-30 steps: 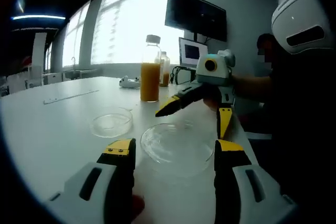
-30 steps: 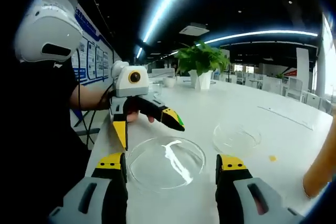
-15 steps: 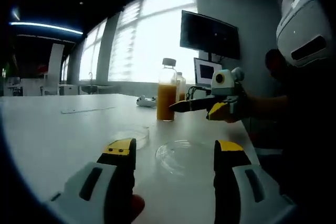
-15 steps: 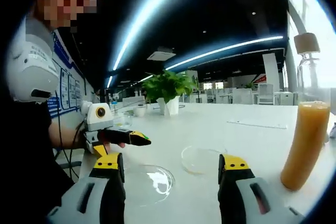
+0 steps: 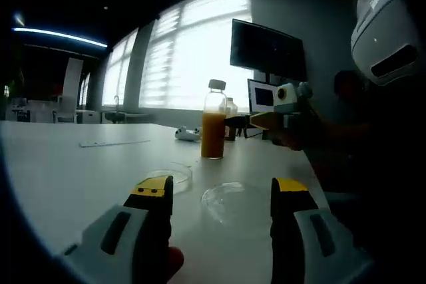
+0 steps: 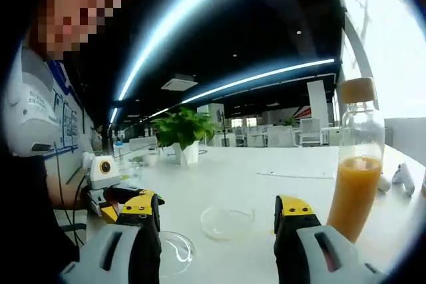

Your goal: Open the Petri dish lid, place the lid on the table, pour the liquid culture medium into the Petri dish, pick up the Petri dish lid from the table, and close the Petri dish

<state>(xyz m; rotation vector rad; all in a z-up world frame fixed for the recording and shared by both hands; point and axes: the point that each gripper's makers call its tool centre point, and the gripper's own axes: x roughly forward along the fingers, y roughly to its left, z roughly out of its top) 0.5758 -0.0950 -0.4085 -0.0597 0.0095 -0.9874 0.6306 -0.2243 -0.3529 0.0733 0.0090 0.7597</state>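
I have a wide white tabletop (image 5: 80,164) running off toward 10 o'clock in the left gripper view, bare over most of its length, with its near edge falling away at 4 o'clock beside the person's dark clothing. In the right gripper view the same tabletop (image 6: 266,177) stretches open toward 12 o'clock up to a potted plant (image 6: 183,134). The bottle of orange liquid (image 5: 213,128) stands upright at 12 o'clock from my left jaws, past both glass pieces; in the right gripper view that bottle (image 6: 355,171) rises just beside my right jaw at 2 o'clock, the nearest thing in my way. The Petri dish lid (image 5: 229,199) lies flat on the tabletop between my left jaws, and the Petri dish (image 5: 166,174) sits apart from it at 11 o'clock. My left gripper (image 5: 216,194) has its jaws spread, holding nothing; my right gripper (image 6: 216,207) likewise stands spread and empty, with the Petri dish (image 6: 227,221) beyond the gap and the lid (image 6: 174,252) at 7 o'clock.
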